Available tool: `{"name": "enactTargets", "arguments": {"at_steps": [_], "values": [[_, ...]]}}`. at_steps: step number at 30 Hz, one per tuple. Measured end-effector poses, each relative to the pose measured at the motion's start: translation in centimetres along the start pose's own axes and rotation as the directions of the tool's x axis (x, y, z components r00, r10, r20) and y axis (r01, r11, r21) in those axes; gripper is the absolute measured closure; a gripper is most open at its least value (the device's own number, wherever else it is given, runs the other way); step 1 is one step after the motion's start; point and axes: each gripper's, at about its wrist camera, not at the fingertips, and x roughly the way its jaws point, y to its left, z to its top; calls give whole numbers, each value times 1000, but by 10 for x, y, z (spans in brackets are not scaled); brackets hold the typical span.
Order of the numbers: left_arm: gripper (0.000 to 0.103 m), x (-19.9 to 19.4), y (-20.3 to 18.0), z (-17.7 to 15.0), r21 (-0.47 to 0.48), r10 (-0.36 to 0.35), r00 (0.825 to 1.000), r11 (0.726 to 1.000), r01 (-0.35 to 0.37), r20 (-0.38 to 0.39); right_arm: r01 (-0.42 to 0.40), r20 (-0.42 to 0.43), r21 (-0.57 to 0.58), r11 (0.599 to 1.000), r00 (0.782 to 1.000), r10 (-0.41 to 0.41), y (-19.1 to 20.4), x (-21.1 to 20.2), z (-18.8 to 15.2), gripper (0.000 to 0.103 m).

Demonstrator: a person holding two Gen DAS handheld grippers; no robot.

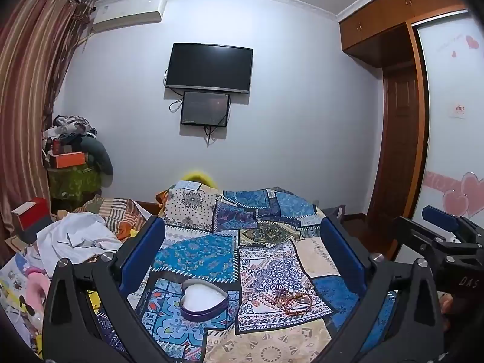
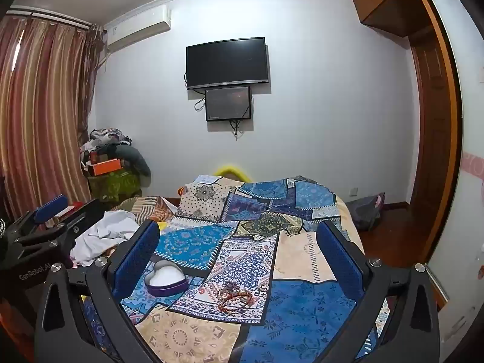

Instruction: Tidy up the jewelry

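A patchwork bedspread (image 1: 230,242) in blue, cream and purple panels covers the bed and serves as the landmark. Above its far end a dark television (image 1: 209,68) hangs on the pale wall. Off the bedspread's left edge lies a crumpled white cloth (image 1: 75,236). Over its near end the left gripper (image 1: 242,233) and the right gripper (image 2: 239,236) both hover with jaws spread wide, nothing between them. On the bedspread's near part sits an open heart-shaped box (image 1: 203,299), white inside with a purple wall. Just right of it, apart, a small tangle of bracelets (image 1: 292,300) rests on a cream panel
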Motion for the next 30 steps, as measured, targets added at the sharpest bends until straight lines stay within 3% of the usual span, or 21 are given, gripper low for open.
{"name": "enactTargets", "arguments": {"at_steps": [30], "values": [[0, -5, -2, -4, 15, 3, 1000, 1000, -3, 1, -3, 9, -6, 1000, 1000, 3, 3, -5, 2, 0]]}}
